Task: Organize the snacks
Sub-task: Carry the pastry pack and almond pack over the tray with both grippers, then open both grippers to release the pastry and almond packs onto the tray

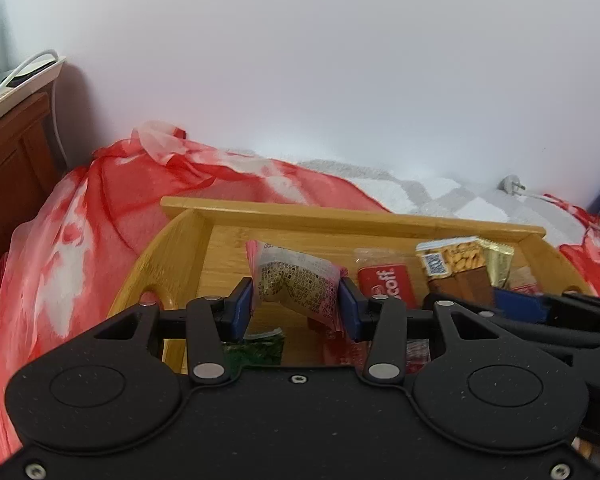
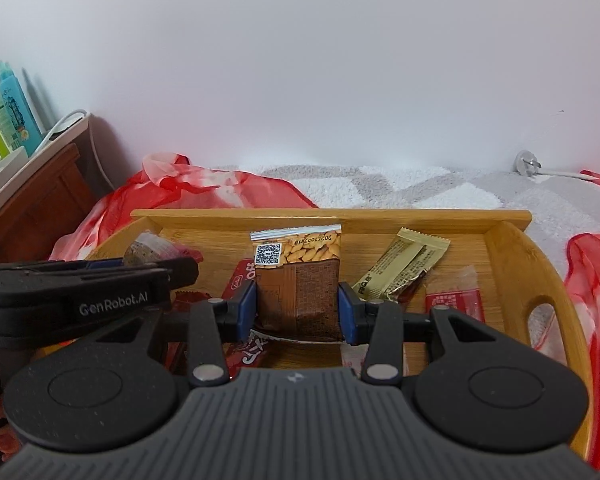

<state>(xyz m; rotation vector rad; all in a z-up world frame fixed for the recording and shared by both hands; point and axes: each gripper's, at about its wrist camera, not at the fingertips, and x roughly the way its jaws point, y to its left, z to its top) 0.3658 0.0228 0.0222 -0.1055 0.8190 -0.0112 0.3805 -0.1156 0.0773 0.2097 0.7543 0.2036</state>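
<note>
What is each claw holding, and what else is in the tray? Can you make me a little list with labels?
left claw: shut on the pink and gold snack packet
right claw: shut on the peanut snack packet
container: bamboo tray with cut-out handles
also in tray: red Lotus Biscoff packet, beige bar wrapper, red and clear packet
under tray: red and white cloth on grey and white blanket
background: white wall, white plug
</note>
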